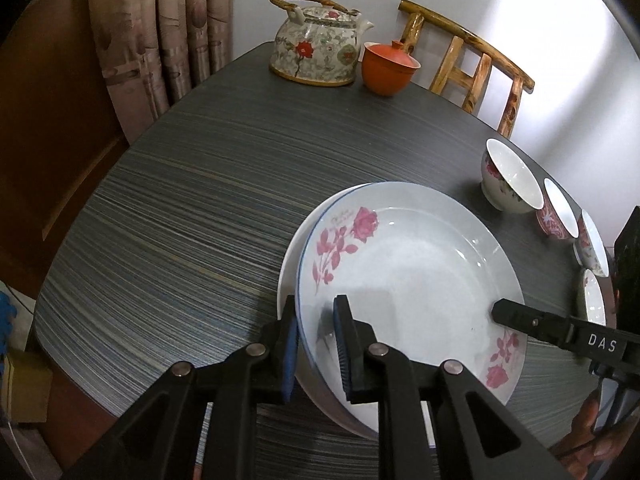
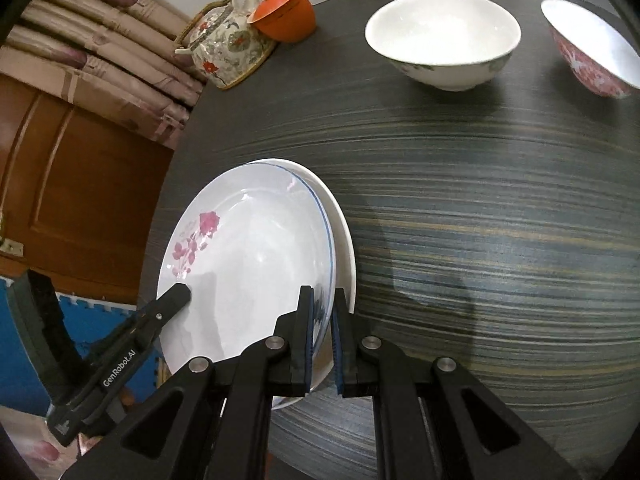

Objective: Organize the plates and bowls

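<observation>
A white plate with pink roses and a thin blue rim line (image 1: 412, 276) lies on top of a plain white plate (image 1: 286, 276) on the dark striped table (image 1: 180, 208). My left gripper (image 1: 316, 344) is shut on the rose plate's near rim, one pad above and one below. My right gripper (image 2: 322, 344) is shut on the opposite rim of the same rose plate (image 2: 256, 256); the lower plate (image 2: 344, 240) shows beside it. Each gripper's finger shows in the other's view (image 1: 532, 320) (image 2: 160, 312). Several bowls (image 1: 510, 178) stand in a row at the right.
A floral teapot (image 1: 316, 48) and an orange lidded cup (image 1: 390, 68) stand at the table's far edge, with a bamboo chair (image 1: 472, 64) behind. A white bowl (image 2: 442, 42) and a pink bowl (image 2: 592, 48) stand beyond the right gripper. Curtain and wooden door are at the left.
</observation>
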`<state>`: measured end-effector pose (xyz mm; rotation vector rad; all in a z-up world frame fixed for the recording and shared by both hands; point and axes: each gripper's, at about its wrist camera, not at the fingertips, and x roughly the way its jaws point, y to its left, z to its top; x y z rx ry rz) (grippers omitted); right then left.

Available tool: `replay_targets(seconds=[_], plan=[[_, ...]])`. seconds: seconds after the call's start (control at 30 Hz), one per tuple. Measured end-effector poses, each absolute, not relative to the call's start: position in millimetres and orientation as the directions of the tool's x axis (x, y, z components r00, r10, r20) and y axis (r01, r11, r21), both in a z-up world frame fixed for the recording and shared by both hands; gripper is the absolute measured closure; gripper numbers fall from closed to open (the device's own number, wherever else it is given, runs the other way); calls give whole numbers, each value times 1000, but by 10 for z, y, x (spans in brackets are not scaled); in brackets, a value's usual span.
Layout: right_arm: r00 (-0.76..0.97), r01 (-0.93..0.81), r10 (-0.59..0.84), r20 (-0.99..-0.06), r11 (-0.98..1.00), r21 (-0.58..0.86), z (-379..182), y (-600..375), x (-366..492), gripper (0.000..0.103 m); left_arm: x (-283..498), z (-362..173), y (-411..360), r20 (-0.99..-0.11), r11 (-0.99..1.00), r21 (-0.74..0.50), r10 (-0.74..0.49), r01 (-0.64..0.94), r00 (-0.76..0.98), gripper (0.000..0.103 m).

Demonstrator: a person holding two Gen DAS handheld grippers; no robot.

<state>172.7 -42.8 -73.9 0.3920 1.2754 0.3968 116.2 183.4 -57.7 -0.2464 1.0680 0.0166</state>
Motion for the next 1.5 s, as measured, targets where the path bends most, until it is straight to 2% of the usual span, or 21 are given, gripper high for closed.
replay_targets(seconds=[0.17, 0.23, 0.27, 0.3, 0.87, 1.2, 1.3, 1.5], plan=[[244, -74, 494, -834, 867, 492, -737, -440, 1743, 94, 1173, -540, 1811, -877, 979, -160, -82, -125, 474, 86], [244, -73, 493, -835, 868, 492, -737, -442, 1745, 94, 1177, -492, 1795, -878, 985, -122, -49, -123, 477, 79], [245, -74, 492, -835, 868, 490, -736, -443, 1738, 94, 1166, -448, 1787, -868, 988, -94, -21, -122, 497, 70], [246, -75, 491, -836, 869, 488, -738, -432, 1741, 94, 1151, -398, 1781, -852, 990, -63, 11, -124, 523, 68], [247, -90, 465, -850, 885, 457, -753, -357, 1763, 94, 1083, -246, 1887, -816, 983, -98, 12, -158, 577, 67], [287, -164, 358, -889, 932, 323, -627, -219, 1675, 93, 1073, -310, 1892, -822, 983, -85, 21, -160, 569, 65], [289, -188, 336, -896, 938, 291, -602, -173, 1663, 91, 1085, -356, 1905, -832, 983, -87, 17, -160, 555, 65], [235, -199, 392, -890, 915, 351, -577, -158, 1707, 69, 1092, -379, 1878, -832, 986, -88, 7, -144, 555, 65]])
